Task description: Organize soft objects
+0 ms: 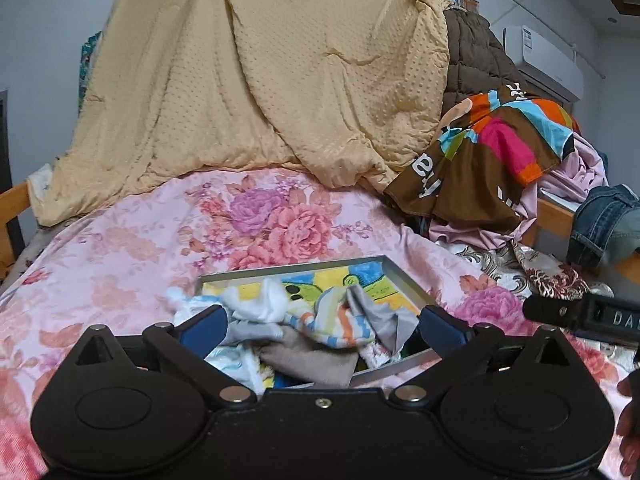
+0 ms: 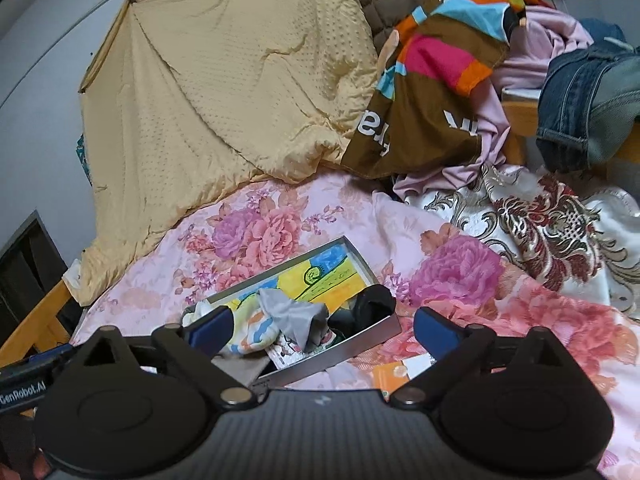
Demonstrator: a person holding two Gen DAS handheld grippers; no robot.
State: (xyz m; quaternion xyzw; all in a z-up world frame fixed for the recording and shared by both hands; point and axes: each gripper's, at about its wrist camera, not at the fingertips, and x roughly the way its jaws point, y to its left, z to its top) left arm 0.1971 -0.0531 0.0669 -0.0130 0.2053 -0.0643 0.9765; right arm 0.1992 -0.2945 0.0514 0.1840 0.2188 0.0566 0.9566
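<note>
**Tray of small cloths on the bed, both grippers wide and empty**

I see the shallow metal tray (image 2: 362,338) lying on the pink floral bedsheet (image 1: 132,248), its bottom lined with a bright cartoon picture. Inside it sits a loose heap: a striped sock (image 1: 340,326), a grey cloth (image 2: 294,314), a taupe cloth (image 1: 312,358), white fluffy pieces (image 1: 256,300) spilling over the tray's left rim, and a black rolled sock (image 2: 374,300) in the right end.

My left gripper (image 1: 320,326) hangs just above the heap with its blue fingers (image 1: 204,326) spread as wide as they go, nothing pinched between them. My right gripper (image 2: 320,330) is likewise fully spread and empty; its right finger is past the tray's end, over the sheet.

An orange card (image 2: 394,372) lies on the sheet just beside the tray. Further back, a yellow quilt (image 1: 248,80) hangs down onto the bed. To its right is a pile of clothing: a brown multicoloured shirt (image 1: 492,152), a lilac garment (image 2: 532,52), blue jeans (image 2: 584,100) over the wooden rail, and a brocade fabric (image 2: 548,232) spread beside the tray's far end.
</note>
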